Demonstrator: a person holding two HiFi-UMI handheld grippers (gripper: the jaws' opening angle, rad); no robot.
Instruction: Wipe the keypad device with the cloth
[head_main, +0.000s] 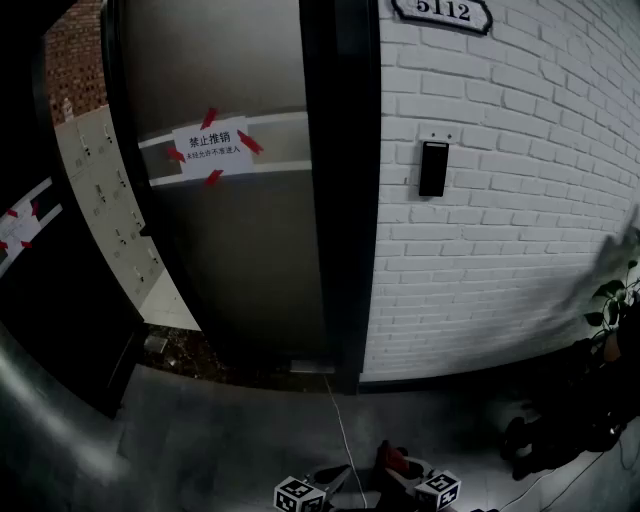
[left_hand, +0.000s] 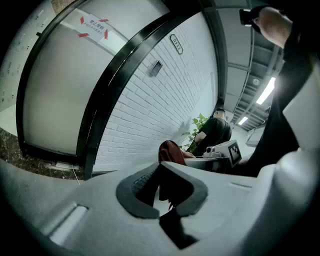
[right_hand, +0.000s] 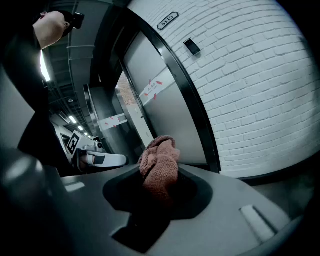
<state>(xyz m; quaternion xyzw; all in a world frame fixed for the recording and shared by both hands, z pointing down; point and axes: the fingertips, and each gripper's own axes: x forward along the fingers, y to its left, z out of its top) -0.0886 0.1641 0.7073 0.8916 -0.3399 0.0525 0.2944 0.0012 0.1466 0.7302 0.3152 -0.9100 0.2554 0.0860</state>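
Note:
The keypad device (head_main: 433, 168) is a small black panel fixed on the white brick wall, right of the door and far above both grippers. It also shows small in the left gripper view (left_hand: 156, 68) and the right gripper view (right_hand: 192, 46). My right gripper (right_hand: 159, 182) is shut on a reddish-brown cloth (right_hand: 160, 162) that bunches up out of its jaws. In the head view both grippers sit low at the bottom edge, the left gripper (head_main: 318, 490) beside the right gripper (head_main: 410, 478), with the cloth (head_main: 395, 462) between them. My left gripper (left_hand: 162, 172) is shut with nothing in it.
A black door frame (head_main: 340, 200) stands left of the keypad, with a grey door carrying a taped paper sign (head_main: 210, 148). A number plate (head_main: 443, 10) hangs above. A potted plant (head_main: 615, 300) and dark items (head_main: 560, 425) are at the right; a thin cable (head_main: 340, 430) crosses the floor.

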